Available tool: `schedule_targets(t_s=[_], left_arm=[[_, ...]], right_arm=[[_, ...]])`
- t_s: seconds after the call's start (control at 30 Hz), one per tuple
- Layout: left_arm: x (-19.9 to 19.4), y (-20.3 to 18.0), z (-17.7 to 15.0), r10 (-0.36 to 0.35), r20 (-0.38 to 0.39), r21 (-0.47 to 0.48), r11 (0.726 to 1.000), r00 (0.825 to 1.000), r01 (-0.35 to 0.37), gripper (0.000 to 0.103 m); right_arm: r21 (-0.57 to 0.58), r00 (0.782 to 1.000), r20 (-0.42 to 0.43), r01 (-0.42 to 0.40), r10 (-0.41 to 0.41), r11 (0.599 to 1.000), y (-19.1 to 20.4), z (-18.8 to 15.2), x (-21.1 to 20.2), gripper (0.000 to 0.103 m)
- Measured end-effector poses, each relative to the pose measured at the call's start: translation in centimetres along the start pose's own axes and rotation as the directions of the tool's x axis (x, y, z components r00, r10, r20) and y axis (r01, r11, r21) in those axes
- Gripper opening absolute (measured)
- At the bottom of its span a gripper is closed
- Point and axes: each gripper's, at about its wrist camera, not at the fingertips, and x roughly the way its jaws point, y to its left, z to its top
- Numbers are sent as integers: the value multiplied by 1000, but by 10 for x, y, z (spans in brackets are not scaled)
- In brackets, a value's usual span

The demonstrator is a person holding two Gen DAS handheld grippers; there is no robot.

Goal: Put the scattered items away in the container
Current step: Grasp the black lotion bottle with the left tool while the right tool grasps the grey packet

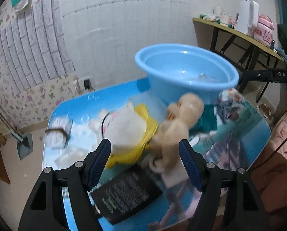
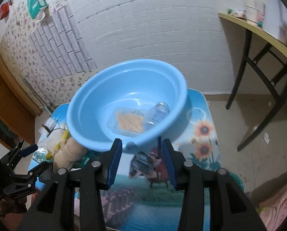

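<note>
A light blue basin stands at the back of the small picture-printed table. In it lie a clear box of thin sticks and a clear bottle. My right gripper is open, its blue pads just short of the basin's near rim with nothing pressed between them. My left gripper is open wide over a white plush toy in a yellow garment and a beige plush toy. The pads touch neither.
A black printed packet lies just under the left fingers. A clear packet with a brown band sits at the table's left edge. A side table with a kettle and a pink appliance stands right. A person's pink sleeve is nearby.
</note>
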Motion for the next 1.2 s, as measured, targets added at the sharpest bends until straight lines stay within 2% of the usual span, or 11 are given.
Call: schedule_targets(t_s=[0.2,0.43,0.5,0.6,0.67,0.77,0.9,0.93,1.1,1.2], left_arm=[[2,21,-20,4,-37,-43,999,999,-6,73],[2,35,-40,33,-98,-28,999,995,-36,73],[0,40,-44,27,-107,-31,999,994,-30,80],[-1,45,-49,14,-114,-57,998,993,-20,87],[0,48,-52,0,-137,-91,996,991,-12,89],[-2,45,-54,-39,-165,-126,992,986,18,89],[-3,31,-55,-30,-183,-82,997,983,16,89],[-1,31,-56,-42,-193,-94,995,980,24,89],[-1,25,-58,4,-192,-110,994,981,-25,90],[-4,21,-58,-23,-216,-129,992,976,-5,90]], right_arm=[[33,998,-57,26,-24,999,-6,-13,13,42],[62,994,-96,57,-51,996,-11,-26,27,42],[66,993,-103,60,-53,996,-11,-27,31,44],[66,992,-111,66,-58,996,-9,-28,35,54],[65,991,-118,65,-57,996,-7,-28,38,54],[50,989,-127,78,-71,996,-4,-28,43,54],[50,987,-146,78,-70,996,-3,-27,50,54],[46,986,-152,79,-71,996,-3,-27,52,54],[12,980,-175,99,-95,995,-5,-29,62,55],[12,979,-186,88,-85,996,-7,-29,68,55]])
